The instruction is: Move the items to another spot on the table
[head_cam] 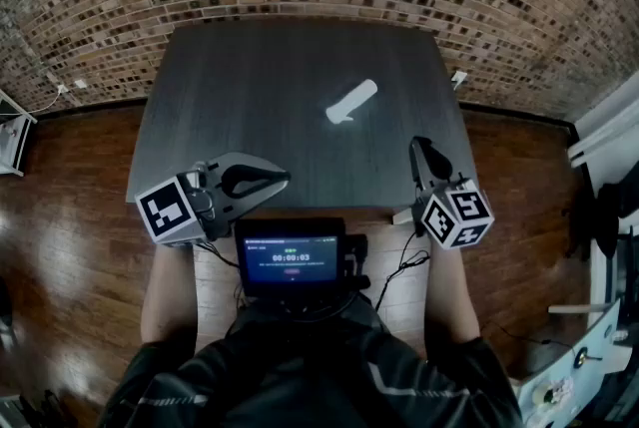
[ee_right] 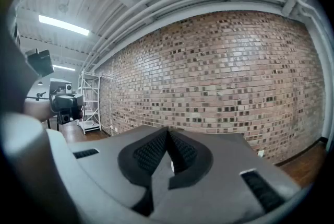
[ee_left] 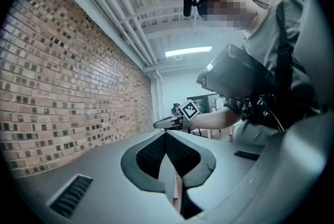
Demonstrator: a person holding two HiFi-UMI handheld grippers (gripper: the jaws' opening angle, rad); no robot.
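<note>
- The white item (head_cam: 352, 102) lies alone on the dark tabletop (head_cam: 250, 77), a little right of middle. Neither claw touches it.
- Its long axis runs on a slant, from a near-left end to a far-right end. The near-left end looks notched or angled. What the item is I cannot tell.
- The right claw (head_cam: 419, 145) hangs over the near right part of the tabletop and points toward the far side. The item lies ahead of it and to its left, near but clearly apart.
- In the right gripper view, the right claw (ee_right: 168, 131) is clenched with its ribbed pads meeting at the tips and nothing gripped. A small white speck shows low in the gap behind the pads. It may be the item, but I cannot be sure.
- The left claw (head_cam: 283, 179) sits at the near edge, left of middle. It lies level and points right, along the edge and not at the item. The item is farther out and to its right.
- In the left gripper view, the left claw (ee_left: 166, 137) is also clenched on nothing, pads together. It looks straight across at the other claw.
- Judgement: the right claw is both nearer and better aimed. It would have to release its jaws, swing a little left and reach forward. It should come in across the item's short side, since a grasp along the slanted long axis would likely slip.
- Nothing has been moved yet, so the task looks to be at its start.
</note>
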